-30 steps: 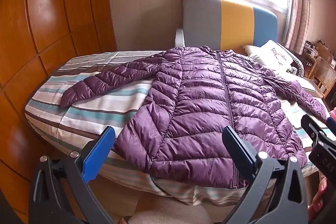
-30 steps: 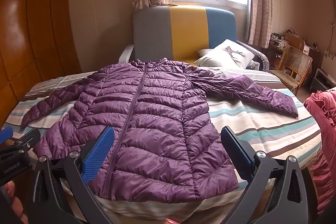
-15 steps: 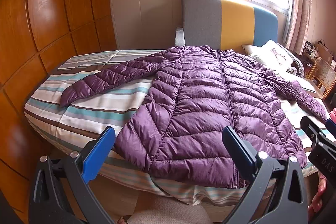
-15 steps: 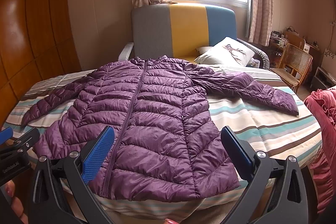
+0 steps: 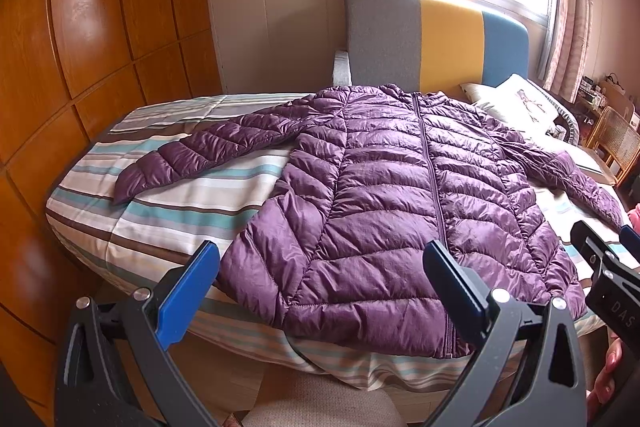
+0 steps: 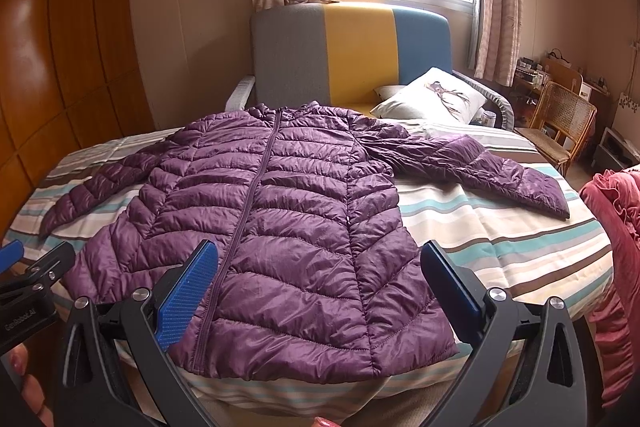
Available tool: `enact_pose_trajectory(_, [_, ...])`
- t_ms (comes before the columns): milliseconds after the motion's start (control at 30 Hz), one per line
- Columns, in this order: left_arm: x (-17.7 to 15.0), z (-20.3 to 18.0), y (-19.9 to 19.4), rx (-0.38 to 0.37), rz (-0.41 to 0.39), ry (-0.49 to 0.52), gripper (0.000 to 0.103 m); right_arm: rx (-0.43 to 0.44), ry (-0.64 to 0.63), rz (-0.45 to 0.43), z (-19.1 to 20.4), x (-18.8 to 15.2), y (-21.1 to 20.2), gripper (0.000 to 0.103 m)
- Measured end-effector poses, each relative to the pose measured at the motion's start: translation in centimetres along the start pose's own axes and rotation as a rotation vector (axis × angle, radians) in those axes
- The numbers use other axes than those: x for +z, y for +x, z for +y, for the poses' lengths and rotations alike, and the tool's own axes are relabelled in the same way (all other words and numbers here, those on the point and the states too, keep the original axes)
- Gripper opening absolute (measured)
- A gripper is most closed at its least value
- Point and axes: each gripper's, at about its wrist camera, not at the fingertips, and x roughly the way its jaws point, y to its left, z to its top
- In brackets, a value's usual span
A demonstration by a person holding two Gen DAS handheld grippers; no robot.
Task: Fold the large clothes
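Left wrist view is showing the left gripper [image 5: 320, 283] hanging low in the frame with its blue-padded fingers [image 5: 188, 291] spread wide apart, gripping nothing, just short of the near hem of the purple puffer jacket [image 5: 392, 219]. The jacket is lying flat and zipped on the striped bedspread [image 5: 192, 195], filling the centre of the frame, one sleeve reaching toward the left edge and the other trailing off to the right. The right gripper [image 5: 600, 267] is poking in at the lower right of this view, beside the jacket's corner. Right wrist view is showing the right gripper [image 6: 318, 283] sitting at the bottom of the frame, its fingers [image 6: 188, 291] likewise parted and empty, hovering over the jacket's [image 6: 272, 219] lower hem, while the left gripper [image 6: 28, 267] is peeking in at the lower left. Beyond the jacket, in the upper middle of the frame, a grey, yellow and blue sofa [image 6: 352, 55] is holding a white pillow [image 6: 436, 99] on its seat. A wicker chair [image 6: 560, 123] is standing at the right, and a pink ruffled fabric [image 6: 612, 267] is hanging along the right edge.
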Motion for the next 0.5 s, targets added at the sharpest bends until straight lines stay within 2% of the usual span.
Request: enact_pose_trajectory(500, [-0.02,-0.06,0.06,-0.001,0.001,0.003,0.101,0.002,0.002,0.011,-0.01,-0.21,0.22,0.100])
